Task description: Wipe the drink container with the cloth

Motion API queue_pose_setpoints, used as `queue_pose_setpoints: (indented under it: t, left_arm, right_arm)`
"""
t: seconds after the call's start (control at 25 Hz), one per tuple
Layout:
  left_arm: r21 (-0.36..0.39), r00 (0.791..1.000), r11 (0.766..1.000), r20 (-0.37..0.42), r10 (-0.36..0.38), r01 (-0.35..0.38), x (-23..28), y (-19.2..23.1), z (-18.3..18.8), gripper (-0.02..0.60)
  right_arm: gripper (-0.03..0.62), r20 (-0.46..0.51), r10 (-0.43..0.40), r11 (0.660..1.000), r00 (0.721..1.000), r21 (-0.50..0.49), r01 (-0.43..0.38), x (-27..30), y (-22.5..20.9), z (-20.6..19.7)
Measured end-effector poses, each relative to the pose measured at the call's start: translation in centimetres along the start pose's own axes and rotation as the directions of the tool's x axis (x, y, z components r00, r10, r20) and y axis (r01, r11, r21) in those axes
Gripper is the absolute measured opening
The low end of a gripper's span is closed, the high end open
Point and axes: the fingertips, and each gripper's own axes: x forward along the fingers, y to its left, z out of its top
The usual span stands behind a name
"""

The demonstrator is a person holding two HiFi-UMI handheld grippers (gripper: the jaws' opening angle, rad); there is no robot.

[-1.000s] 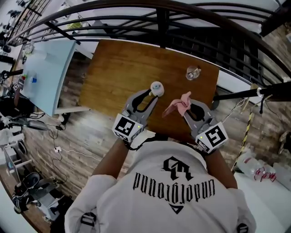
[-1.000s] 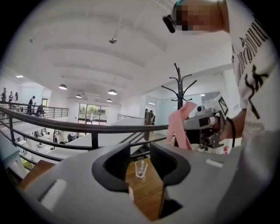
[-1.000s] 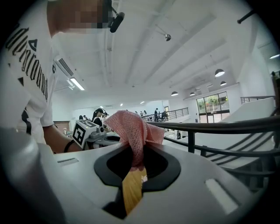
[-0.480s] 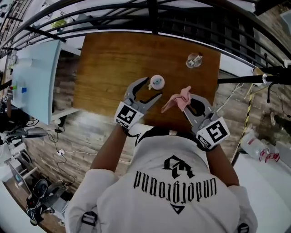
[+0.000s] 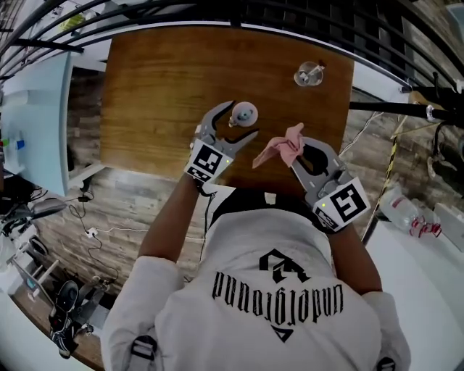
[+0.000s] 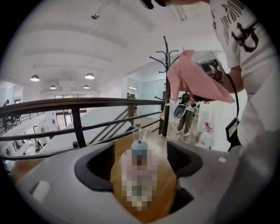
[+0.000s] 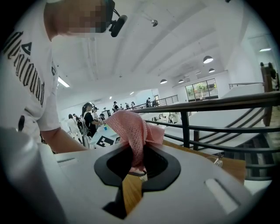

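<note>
A small clear drink bottle (image 5: 243, 114) with a light-blue cap stands upright on the brown wooden table (image 5: 159, 87). My left gripper (image 5: 238, 122) sits around it. Its jaws have just been opening and now stand wide, one on each side of the bottle, with their pads off it. In the left gripper view the bottle (image 6: 140, 151) is centred between the jaws. To the right, my right gripper (image 5: 293, 153) is shut on a pink mesh cloth (image 5: 279, 148). The cloth (image 7: 133, 127) bunches above its jaws.
A clear glass (image 5: 309, 74) stands near the table's far right corner. A black metal railing (image 5: 290, 18) runs behind the table. A light-blue table (image 5: 36, 101) is at the left. The table's near edge is just in front of the person's body.
The left jaws were closed on the bottle and have spread apart, leaving it standing on the table. Both grippers have come down, the right one still with the cloth.
</note>
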Motion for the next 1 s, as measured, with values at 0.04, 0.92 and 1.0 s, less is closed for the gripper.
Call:
queue_pose_setpoints:
  t: [0.04, 0.92, 1.0]
  left_arm:
    - [0.005, 1.000, 1.000, -0.010, -0.003, 0.003, 0.5, 0.0, -0.5, 0.403]
    - [-0.004, 0.996, 1.000, -0.088, 0.010, -0.010, 3.4, 1.2, -4.8, 0.385]
    - [-0.016, 0.995, 1.000, -0.101, 0.009, -0.011, 3.3, 1.0, -4.8, 0.385]
  right_arm:
    - [0.046, -0.006, -0.002, 1.000, 1.000, 0.003, 0.002, -0.1, -0.2, -0.2]
    - [0.046, -0.064, -0.032, 0.997, 0.997, 0.069, 0.036, 0.4, -1.7, -3.2]
    - [0.046, -0.066, -0.035, 0.997, 0.997, 0.074, 0.039, 0.2, -1.8, -3.4]
